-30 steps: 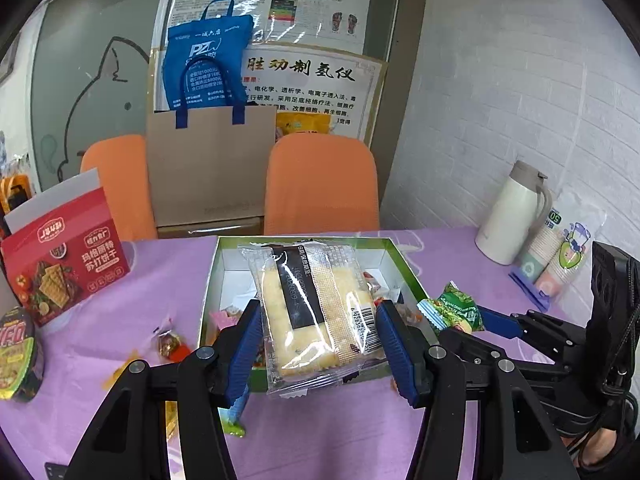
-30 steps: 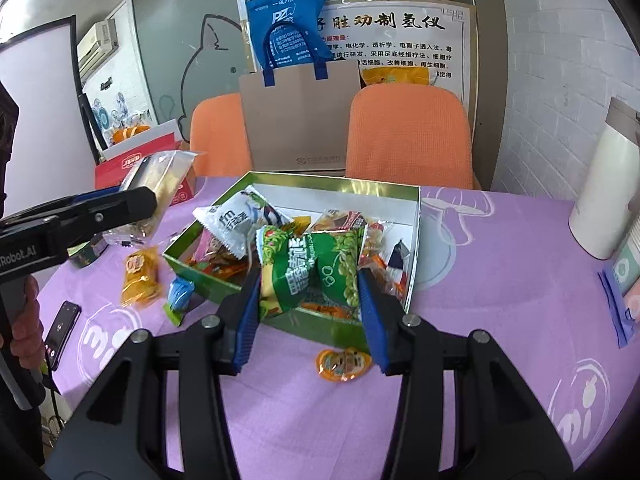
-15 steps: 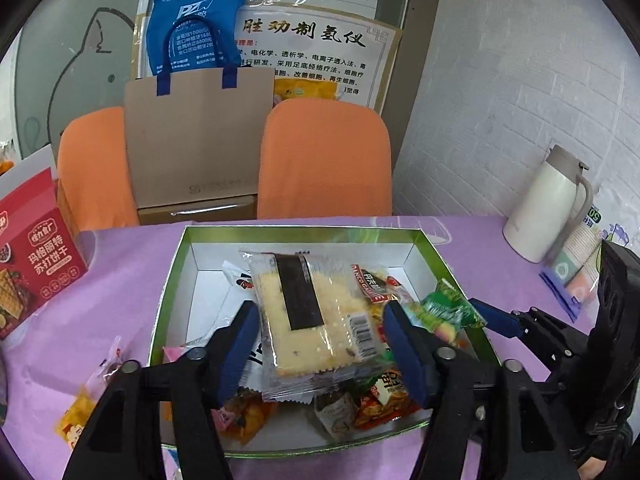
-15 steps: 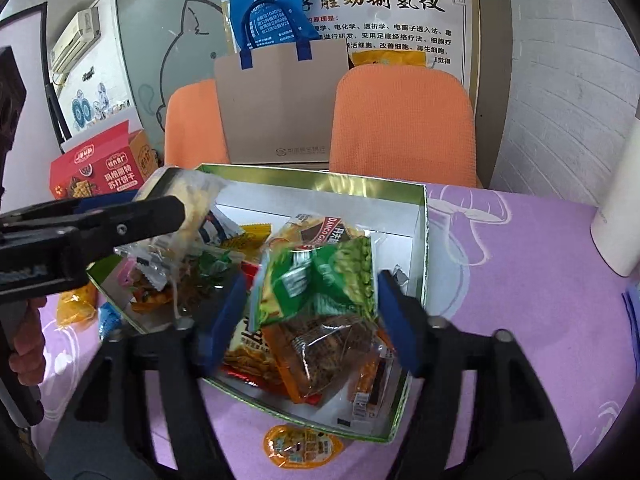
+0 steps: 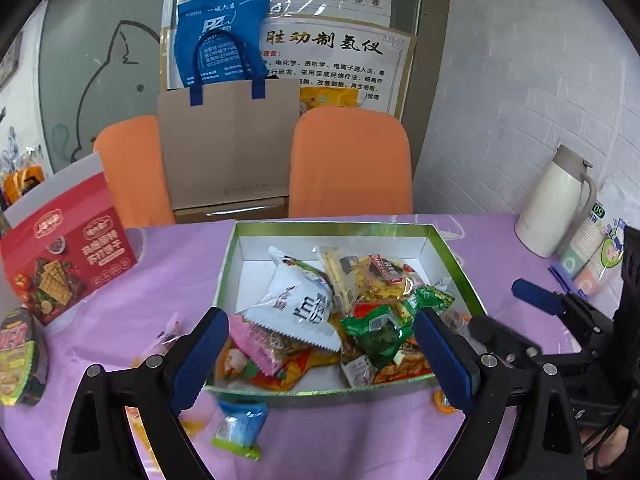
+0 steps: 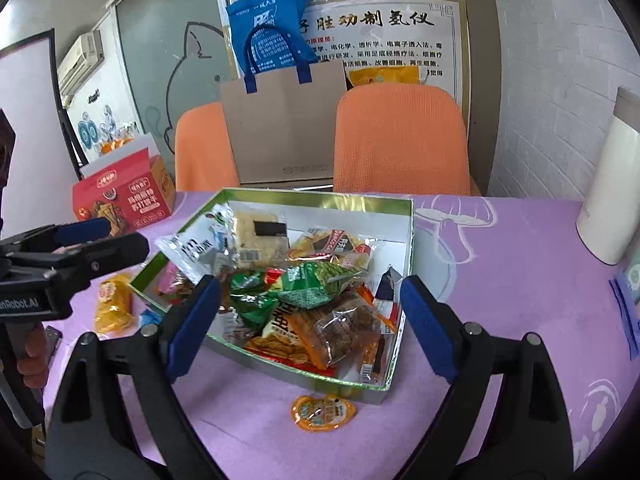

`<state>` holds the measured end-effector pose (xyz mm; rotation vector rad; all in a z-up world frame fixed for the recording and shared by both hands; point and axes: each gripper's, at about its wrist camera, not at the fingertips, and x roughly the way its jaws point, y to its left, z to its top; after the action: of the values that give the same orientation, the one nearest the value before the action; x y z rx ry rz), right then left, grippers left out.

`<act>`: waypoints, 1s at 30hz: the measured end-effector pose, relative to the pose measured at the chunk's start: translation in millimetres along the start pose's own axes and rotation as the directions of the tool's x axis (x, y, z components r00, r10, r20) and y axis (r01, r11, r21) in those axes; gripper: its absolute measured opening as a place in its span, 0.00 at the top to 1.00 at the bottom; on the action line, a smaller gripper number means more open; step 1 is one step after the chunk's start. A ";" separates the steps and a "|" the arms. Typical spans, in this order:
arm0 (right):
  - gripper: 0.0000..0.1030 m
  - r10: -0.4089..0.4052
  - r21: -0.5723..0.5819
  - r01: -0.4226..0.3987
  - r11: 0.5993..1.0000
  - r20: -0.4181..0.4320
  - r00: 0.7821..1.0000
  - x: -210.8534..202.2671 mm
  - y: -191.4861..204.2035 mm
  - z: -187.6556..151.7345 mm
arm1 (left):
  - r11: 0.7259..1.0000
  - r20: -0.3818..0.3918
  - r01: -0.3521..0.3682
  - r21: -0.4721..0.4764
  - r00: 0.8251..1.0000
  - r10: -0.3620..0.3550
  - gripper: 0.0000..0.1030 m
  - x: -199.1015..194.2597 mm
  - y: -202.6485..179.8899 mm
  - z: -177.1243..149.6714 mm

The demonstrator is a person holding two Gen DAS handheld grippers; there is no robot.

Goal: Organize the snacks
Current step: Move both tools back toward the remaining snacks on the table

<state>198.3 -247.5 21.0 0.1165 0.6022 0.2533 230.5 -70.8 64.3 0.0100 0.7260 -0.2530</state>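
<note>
A green-rimmed white box point(image 5: 332, 227) point(image 6: 320, 196) on the purple table holds several snack packets. The clear yellow cracker packet point(image 6: 256, 236) lies at its back left. Near the middle lies the green pea packet point(image 6: 316, 280), on top of the others. My left gripper point(image 5: 322, 354) hangs open over the box's near edge with nothing between its fingers. My right gripper point(image 6: 310, 320) also stands open and empty above the box's front. Loose on the table are a blue-green candy point(image 5: 240, 428), an orange jelly cup point(image 6: 322, 412) and a yellow packet point(image 6: 112, 304).
A red cracker box point(image 5: 68, 256) and a noodle bowl point(image 5: 16, 356) stand at the left. A white thermos point(image 5: 556, 204) and a pack of cups point(image 5: 592, 252) are at the right. Two orange chairs point(image 5: 352, 160) and a paper bag point(image 5: 228, 144) are behind the table.
Both grippers moved over the box and opened. The cracker packet left my left gripper and the green pea packet left my right; both now lie in the box.
</note>
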 end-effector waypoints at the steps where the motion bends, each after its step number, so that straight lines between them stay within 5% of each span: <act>1: 0.11 0.010 0.003 -0.010 1.000 0.019 1.000 -11.4 2.8 1.9 | 1.000 0.006 -0.011 0.001 1.000 0.011 0.07 -14.2 2.5 -2.3; 9: 0.01 0.020 0.043 -0.028 0.999 0.169 0.985 -106.0 21.0 -36.4 | 0.997 0.125 -0.065 -0.051 0.990 0.071 0.00 -109.8 40.1 -77.4; 16: 0.01 0.047 0.135 -0.054 0.989 0.058 0.997 -94.0 22.2 -102.5 | 0.979 0.021 0.017 -0.202 1.000 -0.013 0.00 -91.6 71.6 -159.4; 21: 0.01 0.050 0.204 -0.048 0.978 -0.008 0.999 -74.8 17.1 -120.5 | 0.980 0.009 0.031 -0.196 1.000 -0.030 0.00 -73.5 73.3 -166.2; 30: 0.03 -0.052 0.143 0.070 0.987 -0.125 0.991 -34.2 14.8 -112.7 | 0.989 0.009 0.034 -0.143 0.999 -0.033 0.00 -31.4 70.0 -133.9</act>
<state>103.6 -238.5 -50.0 0.2261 0.7438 0.1569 136.4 17.0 -20.8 -0.1395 0.7370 -0.2327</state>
